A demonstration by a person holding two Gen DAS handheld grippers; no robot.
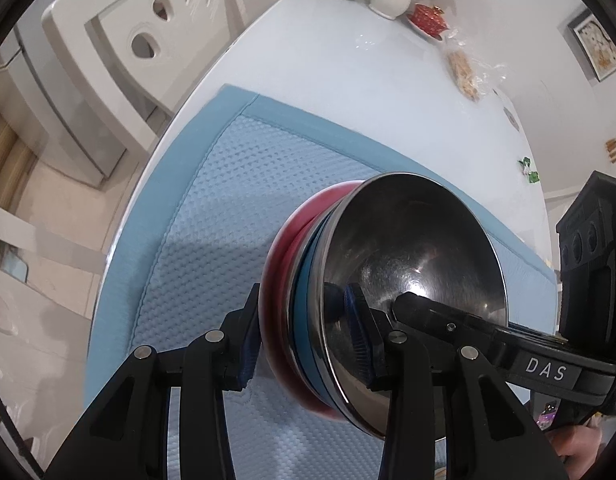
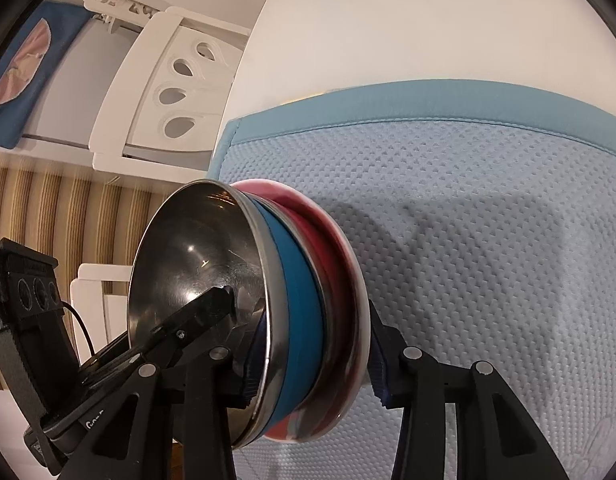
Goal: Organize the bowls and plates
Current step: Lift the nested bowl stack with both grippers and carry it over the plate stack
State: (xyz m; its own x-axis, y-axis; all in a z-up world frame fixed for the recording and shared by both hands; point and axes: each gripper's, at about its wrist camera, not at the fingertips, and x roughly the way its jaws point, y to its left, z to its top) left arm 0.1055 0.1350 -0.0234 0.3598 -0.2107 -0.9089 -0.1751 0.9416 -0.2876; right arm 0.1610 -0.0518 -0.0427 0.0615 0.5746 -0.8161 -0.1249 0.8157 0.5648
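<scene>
Left gripper [image 1: 303, 340]: jaws narrowed onto the near rim of a nested stack, one pad on the red plate's [image 1: 275, 280] outer face, the other inside the steel bowl [image 1: 412, 248]. Right gripper [image 2: 312, 356]: same kind of clamp on the opposite side of the rim, one pad inside the bowl, the other behind the plate. Both look closed on the stack, pads pressing.

Stack, from the open side: steel bowl, blue band (bowl or sleeve, cannot tell) [image 2: 297, 280], then the red plate with a pale edge. It appears on edge in both views, over the blue mat [image 1: 211, 216] on the white table [image 1: 348, 72]; whether its lower edge touches the mat is hidden by the grippers.

Step, as judged: two-handed carry or tilt of the assembled stack; nesting looks done.

Next move calls for: both hands moving together with equal squeeze; smooth steel inside invites slip. Level the stack before any release.
</scene>
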